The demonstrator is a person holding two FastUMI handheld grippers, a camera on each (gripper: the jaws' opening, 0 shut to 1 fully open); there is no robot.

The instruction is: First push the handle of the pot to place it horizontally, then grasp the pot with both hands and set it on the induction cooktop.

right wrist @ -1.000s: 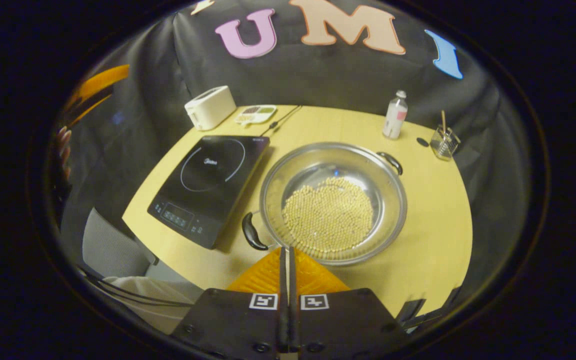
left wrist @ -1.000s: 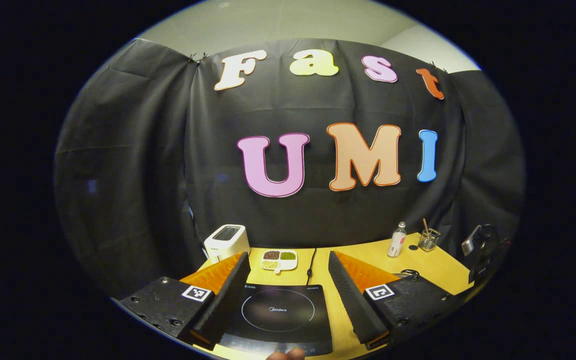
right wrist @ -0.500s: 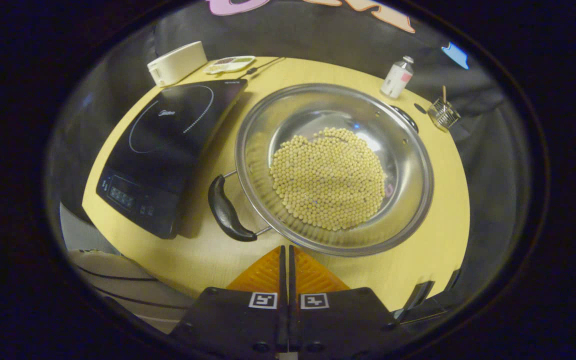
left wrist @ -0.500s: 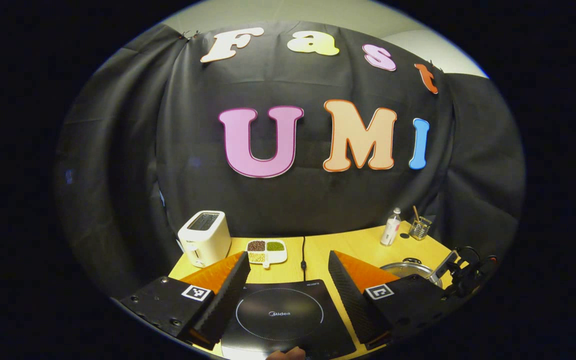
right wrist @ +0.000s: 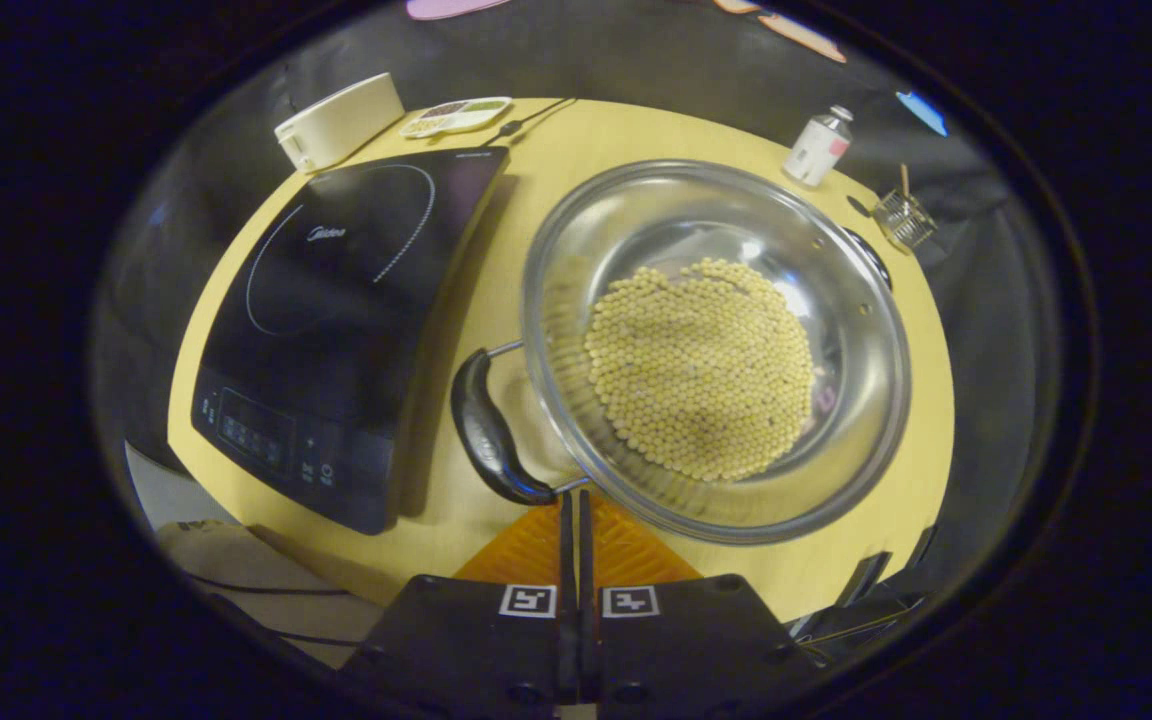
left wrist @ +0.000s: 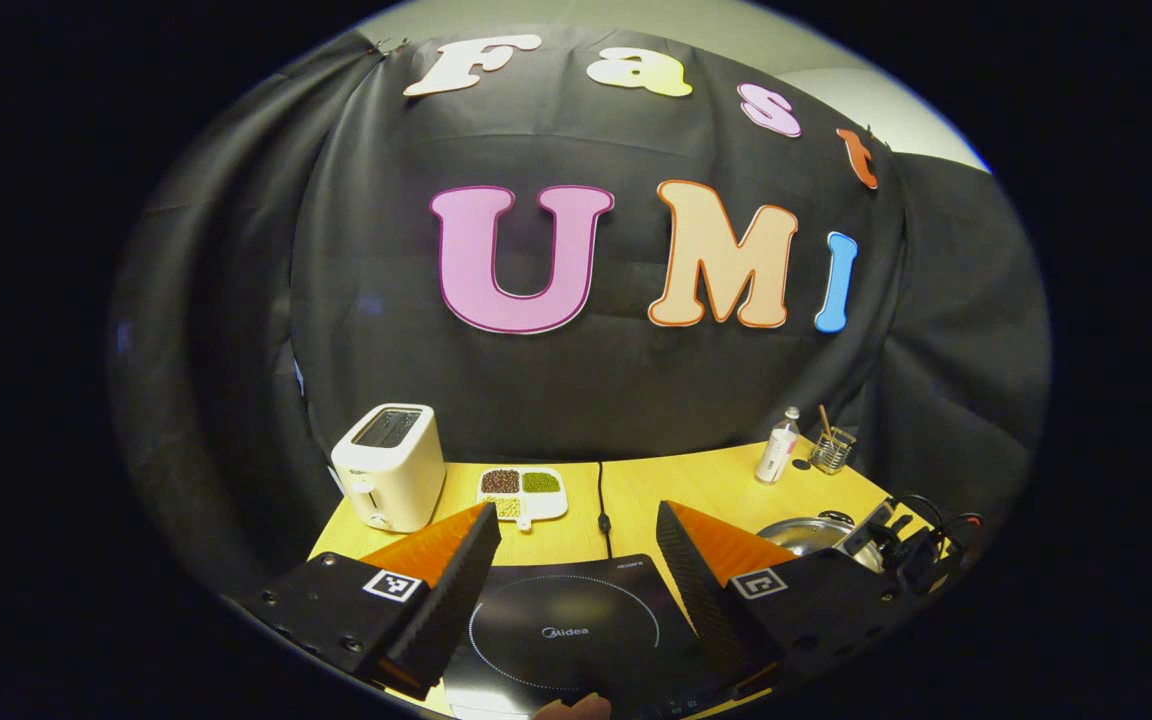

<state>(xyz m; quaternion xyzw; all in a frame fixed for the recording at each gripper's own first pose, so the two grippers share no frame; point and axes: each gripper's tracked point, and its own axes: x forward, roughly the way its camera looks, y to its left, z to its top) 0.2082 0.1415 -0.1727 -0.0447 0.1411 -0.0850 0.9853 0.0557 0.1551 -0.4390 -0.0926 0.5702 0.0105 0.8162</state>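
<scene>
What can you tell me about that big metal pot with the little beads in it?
The pot is wide, shallow, shiny steel, lidless, sitting upright on the yellow table beside the black cooktop, not on it. Pale round beans cover its bottom. Two black handles: one near, one far. The right gripper, fingers shut, sits just short of the near handle.

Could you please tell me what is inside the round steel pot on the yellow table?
The round steel pot holds a heap of small pale yellow beans covering most of its base. The shiny bare metal wall shows around them; the base beneath the heap is hidden.
</scene>
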